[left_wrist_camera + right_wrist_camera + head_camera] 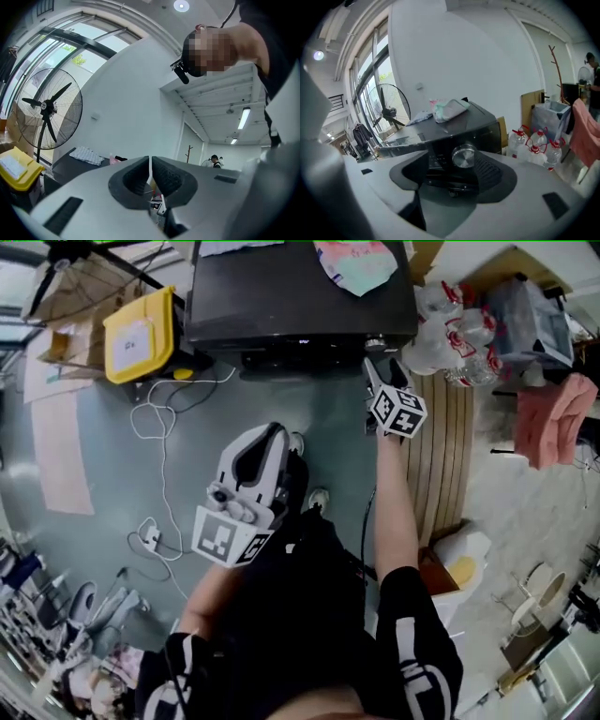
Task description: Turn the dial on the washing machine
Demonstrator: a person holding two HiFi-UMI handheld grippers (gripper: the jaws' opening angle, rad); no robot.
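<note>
The black washing machine [300,296] stands at the top of the head view, with its silver dial [375,343] at the right end of the front panel. My right gripper [378,369] reaches out just short of that dial. In the right gripper view the dial [463,156] shows between the two dark pads of my right gripper [452,169], which is open and holds nothing; whether a pad touches it I cannot tell. My left gripper [267,442] hangs back near the person's body, pointing away into the room. Its jaws [150,171] are shut with only a thin slit and nothing between them.
A crumpled cloth [356,263] lies on top of the machine. A yellow bin [141,334] sits to its left and white cables [164,437] trail over the floor. Water bottles [450,343], a slatted wooden board [445,446] and a pink cloth [553,418] crowd the right side.
</note>
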